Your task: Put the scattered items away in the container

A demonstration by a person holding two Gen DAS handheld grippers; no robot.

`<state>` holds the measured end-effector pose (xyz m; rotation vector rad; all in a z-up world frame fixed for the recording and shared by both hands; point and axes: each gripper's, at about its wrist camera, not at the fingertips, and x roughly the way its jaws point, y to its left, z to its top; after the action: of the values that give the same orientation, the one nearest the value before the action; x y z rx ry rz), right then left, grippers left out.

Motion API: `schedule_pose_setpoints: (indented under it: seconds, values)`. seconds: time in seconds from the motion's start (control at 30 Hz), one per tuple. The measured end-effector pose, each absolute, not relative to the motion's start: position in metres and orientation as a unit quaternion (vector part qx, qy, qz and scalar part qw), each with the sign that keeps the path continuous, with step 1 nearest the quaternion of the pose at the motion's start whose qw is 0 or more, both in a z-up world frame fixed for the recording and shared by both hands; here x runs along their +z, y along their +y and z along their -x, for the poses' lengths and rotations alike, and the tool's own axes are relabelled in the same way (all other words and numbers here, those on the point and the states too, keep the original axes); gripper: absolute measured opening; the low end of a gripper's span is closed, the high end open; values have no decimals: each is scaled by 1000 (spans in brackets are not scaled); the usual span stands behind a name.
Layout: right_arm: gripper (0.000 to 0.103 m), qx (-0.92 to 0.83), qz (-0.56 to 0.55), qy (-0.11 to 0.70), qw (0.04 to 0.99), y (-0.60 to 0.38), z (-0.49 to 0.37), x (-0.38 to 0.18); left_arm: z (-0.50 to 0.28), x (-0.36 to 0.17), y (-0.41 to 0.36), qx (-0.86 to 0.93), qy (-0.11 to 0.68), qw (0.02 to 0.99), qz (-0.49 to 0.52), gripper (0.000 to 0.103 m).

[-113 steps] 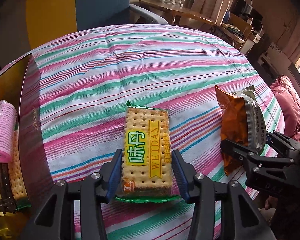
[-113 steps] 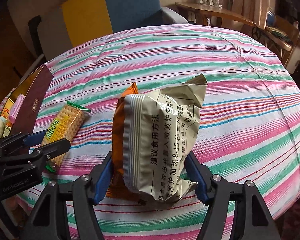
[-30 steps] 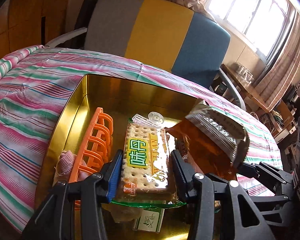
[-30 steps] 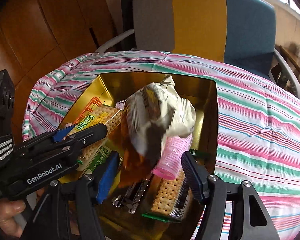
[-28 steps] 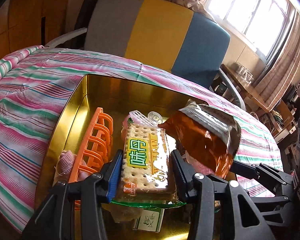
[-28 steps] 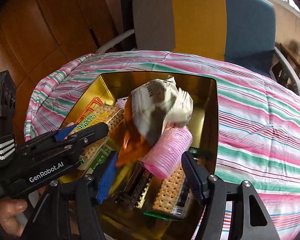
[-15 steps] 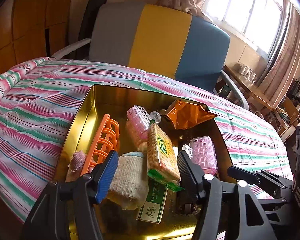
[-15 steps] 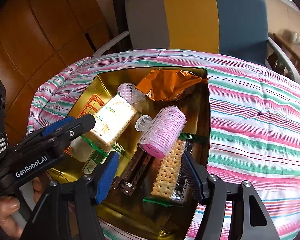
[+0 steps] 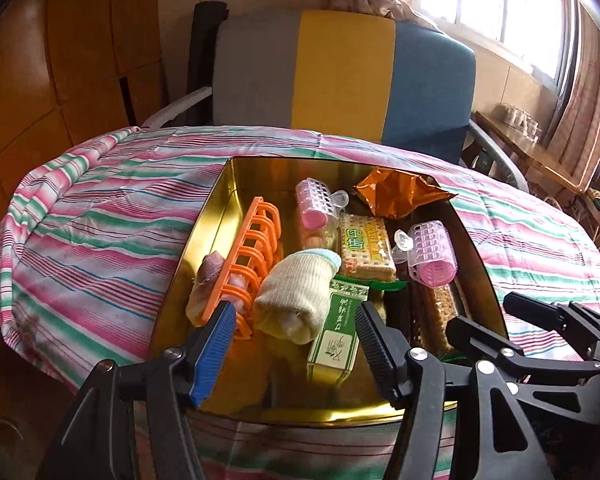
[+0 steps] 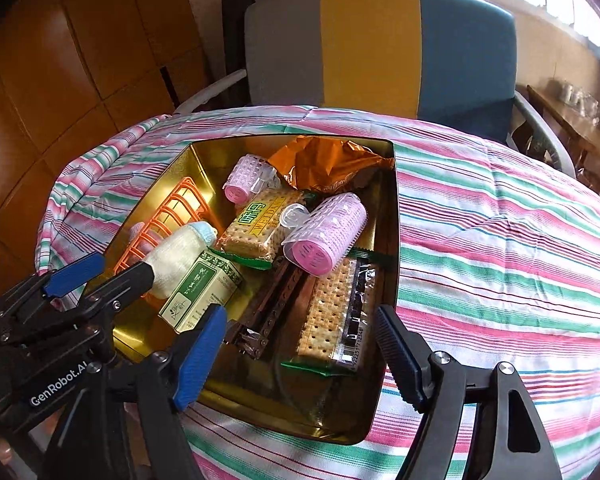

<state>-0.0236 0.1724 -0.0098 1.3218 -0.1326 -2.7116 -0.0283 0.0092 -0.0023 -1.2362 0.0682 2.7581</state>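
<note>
A full tin on the covered bench, a chair behind it

The tin [image 10: 394, 216] sits on the bench [image 10: 500, 240], with the chair [image 10: 380, 48] behind its far edge. Inside, the rack [image 10: 168, 212] stands along the left wall, the rolled sock [image 10: 176, 252] just right of it, and the small box [image 10: 200, 292] lies against the sock's near side. The snack bag [image 10: 324, 164] fills the far right corner. One curler [image 10: 246, 178] lies left of the bag; the other curler [image 10: 324, 232] rests nearer, between two cracker packs: one cracker pack [image 10: 260, 224] to its left, another cracker pack [image 10: 336, 316] partly under it at the near right.
</note>
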Motion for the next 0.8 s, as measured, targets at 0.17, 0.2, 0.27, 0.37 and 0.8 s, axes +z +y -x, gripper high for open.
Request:
schedule_pose_setpoints:
  seconds: [0.17, 0.2, 0.27, 0.37, 0.8]
  values:
    - [81, -906, -420, -35, 43, 168, 8, -3, 6, 4, 3, 917, 26, 47, 395, 63]
    - [82, -907, -419, -34, 40, 167, 6, -3, 3, 5, 2, 919, 25, 40, 392, 63]
    - [82, -909, -415, -28, 36, 165, 3, -1, -1, 7, 1, 921, 27, 28, 387, 59]
    - [82, -910, -413, -24, 35, 162, 0, -1, -2, 6, 2, 917, 26, 31, 398, 48]
    - [84, -913, -406, -15, 42, 152, -12, 2, -7, 0, -3, 908, 3, -5, 420, 39]
